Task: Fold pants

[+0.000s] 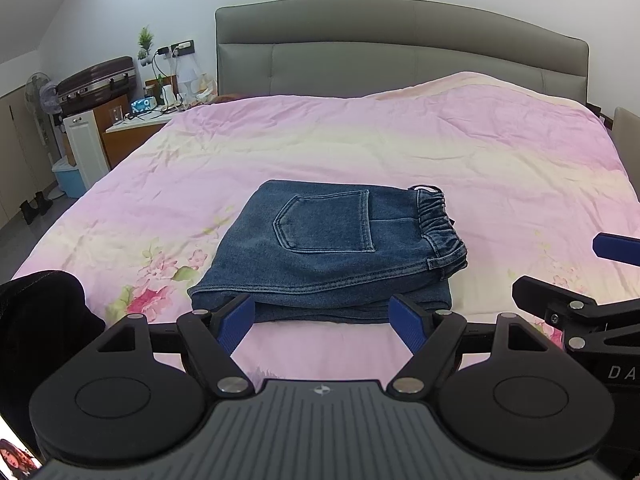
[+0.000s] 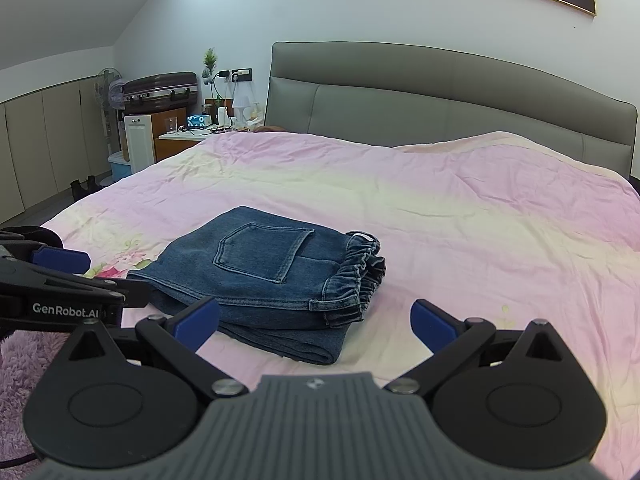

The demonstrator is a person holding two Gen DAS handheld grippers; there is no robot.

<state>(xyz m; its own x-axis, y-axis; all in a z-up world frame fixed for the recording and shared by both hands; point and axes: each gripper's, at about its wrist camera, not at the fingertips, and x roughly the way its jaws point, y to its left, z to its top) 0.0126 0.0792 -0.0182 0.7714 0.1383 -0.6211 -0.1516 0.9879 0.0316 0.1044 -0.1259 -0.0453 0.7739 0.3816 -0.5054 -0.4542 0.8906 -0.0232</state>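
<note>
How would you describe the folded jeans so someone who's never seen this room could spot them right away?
Find the big bed with the grey padded headboard and pink floral cover. Near its foot edge lies a compact folded stack of blue denim pants, back pocket facing up and gathered elastic waistband on the right. It is the only dark blue item on the pale cover.

In the right wrist view, at the left edge of the frame, the black body of the left tool (image 2: pixel 60 258) carries white lettering that reads "GenRobot.AI". In the left wrist view, at the right edge of the frame, the black body of the right tool (image 1: pixel 576 264) shows the white letters "DA", cut off by the picture's border. Each tool's grey ribbed housing bears a small round emblem without letters. No other writing can be read
</note>
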